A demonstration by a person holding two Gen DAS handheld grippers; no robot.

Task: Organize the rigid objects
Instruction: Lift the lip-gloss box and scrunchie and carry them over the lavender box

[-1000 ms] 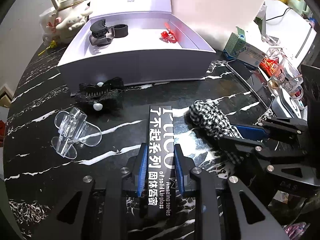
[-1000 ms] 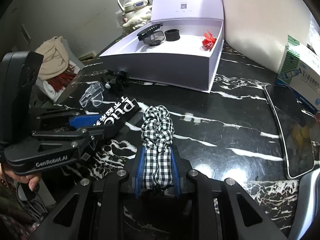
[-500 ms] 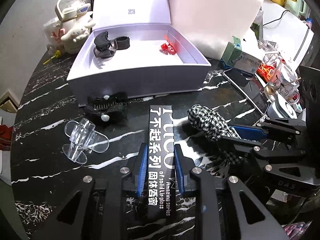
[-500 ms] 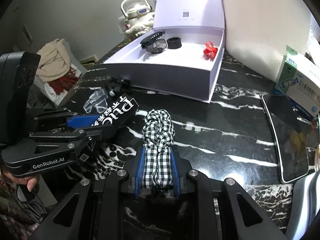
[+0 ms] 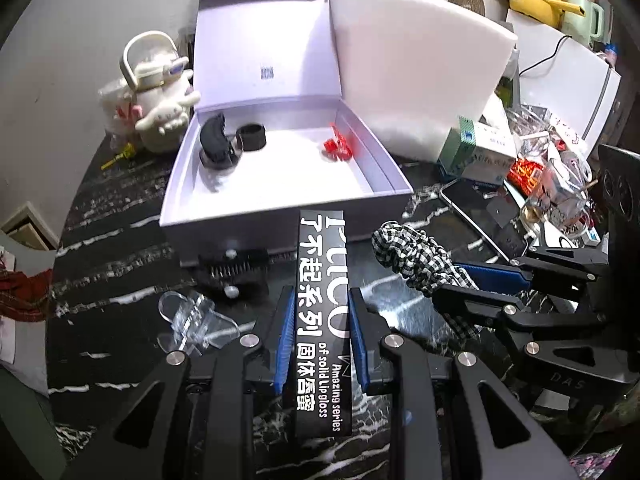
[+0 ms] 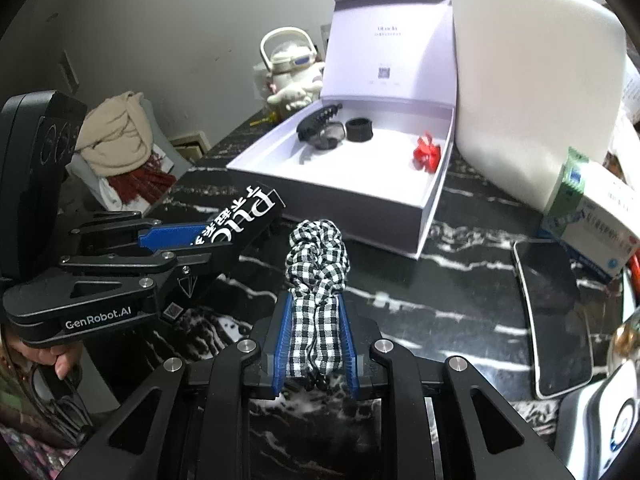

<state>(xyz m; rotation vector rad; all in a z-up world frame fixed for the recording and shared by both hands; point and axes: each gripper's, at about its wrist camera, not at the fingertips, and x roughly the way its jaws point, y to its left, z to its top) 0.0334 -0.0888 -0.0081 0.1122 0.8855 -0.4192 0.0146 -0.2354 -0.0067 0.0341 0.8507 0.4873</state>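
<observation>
My left gripper [image 5: 322, 300] is shut on a long black lip gloss box [image 5: 322, 280] with white lettering, held above the black marble table [image 5: 120, 272]. My right gripper [image 6: 314, 308] is shut on a black-and-white checked scrunchie [image 6: 316, 256], also lifted. Ahead stands an open lavender box [image 5: 280, 184] holding a black claw clip [image 5: 214, 140], a black band [image 5: 251, 136] and a red clip [image 5: 338, 146]. A black toothed hair clip [image 5: 236, 270] and a clear plastic clip [image 5: 192, 320] lie on the table in front of the lavender box.
A white plush figure [image 5: 160, 92] sits left of the lavender box, a white foam block [image 5: 420, 72] to its right. A phone [image 6: 556, 312], a medicine carton [image 6: 592, 216] and cluttered packets [image 5: 540, 176] fill the right side. A person's fingers [image 6: 60, 364] grip the left tool.
Both grippers have risen with their loads, so the table and the lavender box look farther below. The black hair clip and clear clip stayed on the table.
</observation>
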